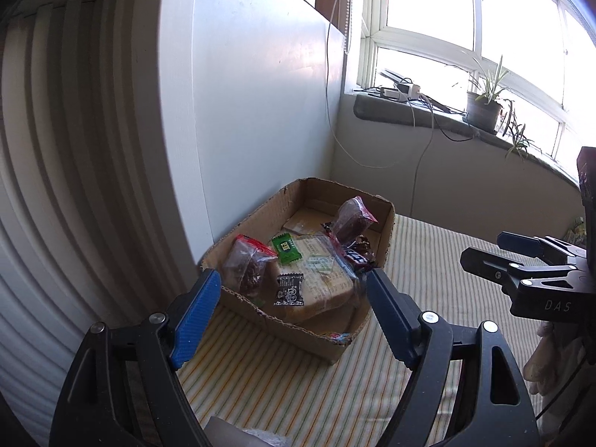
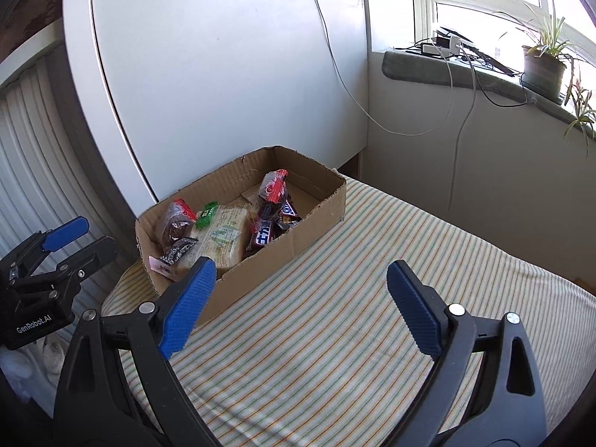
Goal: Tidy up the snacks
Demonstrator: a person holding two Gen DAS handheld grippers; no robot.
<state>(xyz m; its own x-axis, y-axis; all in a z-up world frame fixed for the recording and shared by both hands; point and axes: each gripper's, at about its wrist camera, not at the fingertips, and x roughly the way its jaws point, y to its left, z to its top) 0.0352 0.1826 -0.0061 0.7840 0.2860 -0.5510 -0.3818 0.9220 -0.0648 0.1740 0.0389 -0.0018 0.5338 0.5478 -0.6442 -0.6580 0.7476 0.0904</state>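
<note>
A shallow cardboard box point(image 1: 383, 223) is seen on a striped cloth point(image 1: 290, 383) that covers the surface, pushed up against a white panel point(image 1: 257, 104) at the corner below a window. The snacks are gathered inside it. A large flat packet in a clear printed wrapper point(image 1: 316, 279) is laid across the near half of the box, and a small black sachet point(image 1: 289, 289) and a small green sachet point(image 1: 285, 248) are rested on top of it. A clear bag with a red seal point(image 1: 247, 264), filled with something dark, is propped at the box's left wall. A second red-sealed bag point(image 1: 352, 219) is stood upright toward the far right, and dark chocolate bars point(image 2: 266, 236) are piled beneath it against the right wall.

The left gripper point(image 1: 290, 309) is held just in front of the box's near edge; its jaws are spread wide, with nothing between the blue pads point(image 1: 193, 316), and the near part of the box is framed between them. The right gripper point(image 2: 301, 305) is held over the bare striped cloth to the right of the box, its jaws likewise spread and empty. Each gripper is caught at the edge of the other's view.

On the windowsill point(image 2: 447, 70) a potted plant point(image 2: 544, 67) and a charger with trailing cables point(image 2: 443, 46) are seen.
</note>
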